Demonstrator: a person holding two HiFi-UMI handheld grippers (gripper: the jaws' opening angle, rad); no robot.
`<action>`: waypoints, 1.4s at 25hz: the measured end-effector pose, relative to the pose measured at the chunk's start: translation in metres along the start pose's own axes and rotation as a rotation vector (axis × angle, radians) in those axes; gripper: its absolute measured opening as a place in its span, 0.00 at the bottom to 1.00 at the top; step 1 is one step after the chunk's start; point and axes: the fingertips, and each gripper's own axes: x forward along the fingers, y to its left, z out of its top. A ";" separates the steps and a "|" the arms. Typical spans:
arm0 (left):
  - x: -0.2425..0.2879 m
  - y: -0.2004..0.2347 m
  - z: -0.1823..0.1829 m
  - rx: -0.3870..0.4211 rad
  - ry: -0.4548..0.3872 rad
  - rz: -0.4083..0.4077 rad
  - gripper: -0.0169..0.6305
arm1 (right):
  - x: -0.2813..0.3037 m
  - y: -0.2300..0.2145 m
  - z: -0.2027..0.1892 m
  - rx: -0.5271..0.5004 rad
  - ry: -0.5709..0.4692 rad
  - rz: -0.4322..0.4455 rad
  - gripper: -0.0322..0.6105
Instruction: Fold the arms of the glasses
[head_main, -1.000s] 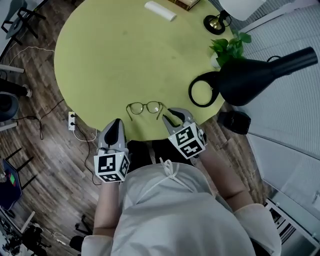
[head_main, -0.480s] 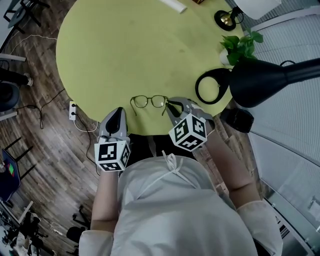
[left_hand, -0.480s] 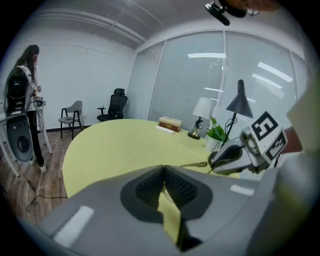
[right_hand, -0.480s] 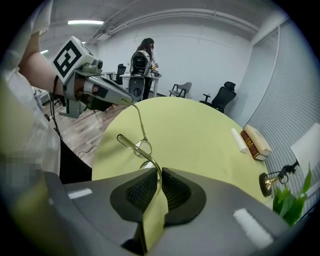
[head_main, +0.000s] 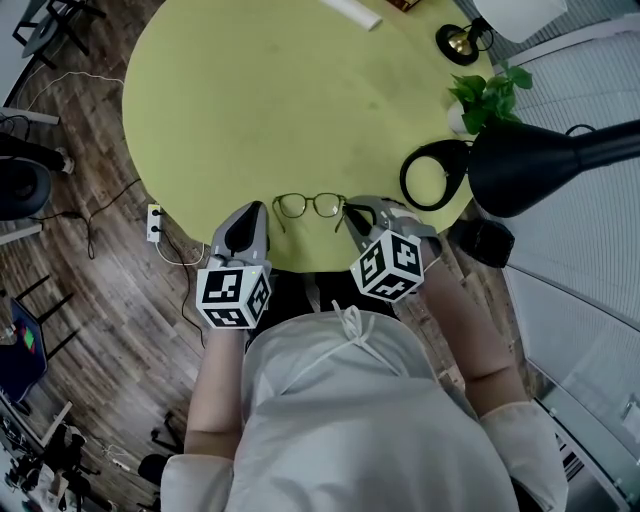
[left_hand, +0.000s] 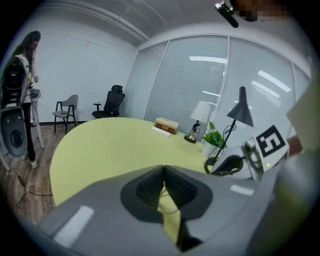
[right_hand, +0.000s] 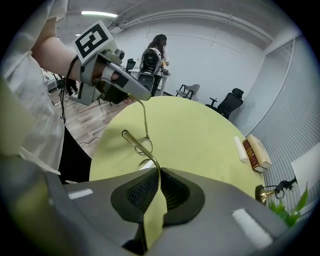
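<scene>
Gold-wire glasses (head_main: 310, 205) lie on the yellow table (head_main: 250, 100); my right gripper (right_hand: 159, 175) pinches one arm, my left gripper (left_hand: 163, 172) the other.

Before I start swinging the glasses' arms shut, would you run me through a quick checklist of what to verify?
1. Right gripper clamped on one arm of the glasses: ok, the gold arm runs between its pads.
2. Left gripper clamped on the other arm: ok, its jaws are together with a thin wire between them.
3. Arms folded: not ok, both stand open from the frame.
4. Frame resting on the table: cannot tell whether it touches or is lifted.
5. Lamp apart from the glasses: ok, it stands off to the right.
</scene>
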 end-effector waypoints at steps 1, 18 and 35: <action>0.003 -0.002 0.000 -0.001 0.009 -0.013 0.04 | 0.000 0.000 0.001 -0.001 -0.001 -0.001 0.08; 0.045 -0.029 -0.021 -0.020 0.085 -0.086 0.04 | -0.001 0.000 0.000 0.085 -0.050 0.041 0.07; 0.075 -0.039 -0.063 -0.050 0.177 -0.087 0.04 | -0.004 0.005 -0.011 0.133 -0.082 0.068 0.07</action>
